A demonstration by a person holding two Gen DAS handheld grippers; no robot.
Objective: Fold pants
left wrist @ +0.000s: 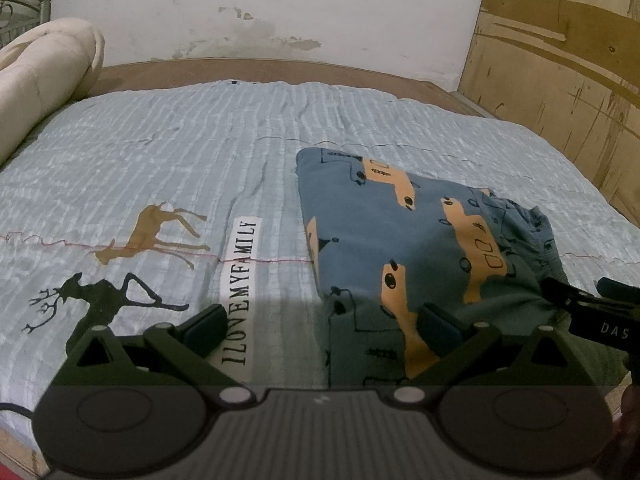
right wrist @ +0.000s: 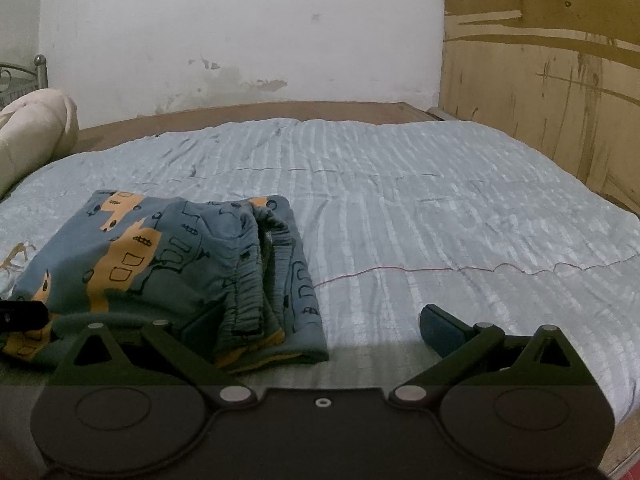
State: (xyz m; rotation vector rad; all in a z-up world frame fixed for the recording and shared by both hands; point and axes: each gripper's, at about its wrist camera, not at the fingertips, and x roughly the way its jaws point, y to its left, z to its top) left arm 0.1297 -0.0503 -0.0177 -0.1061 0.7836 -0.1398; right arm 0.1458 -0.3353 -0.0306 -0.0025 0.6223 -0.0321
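Note:
The blue pants with orange truck prints (left wrist: 400,232) lie folded into a compact rectangle on the bed, waistband on the right side (right wrist: 256,272). My left gripper (left wrist: 320,328) is open over the near left edge of the pants; its right finger rests on the fabric. My right gripper (right wrist: 320,328) is open at the near right corner of the pants (right wrist: 168,264); its left finger sits by the waistband, its right finger over bare quilt. The right gripper also shows at the right edge of the left wrist view (left wrist: 592,312).
A light blue striped quilt (right wrist: 440,220) with deer prints (left wrist: 156,236) and a text label (left wrist: 240,292) covers the bed. A rolled cream blanket (left wrist: 44,92) lies at the far left. A white wall (right wrist: 240,32) and a plywood panel (right wrist: 540,80) stand behind.

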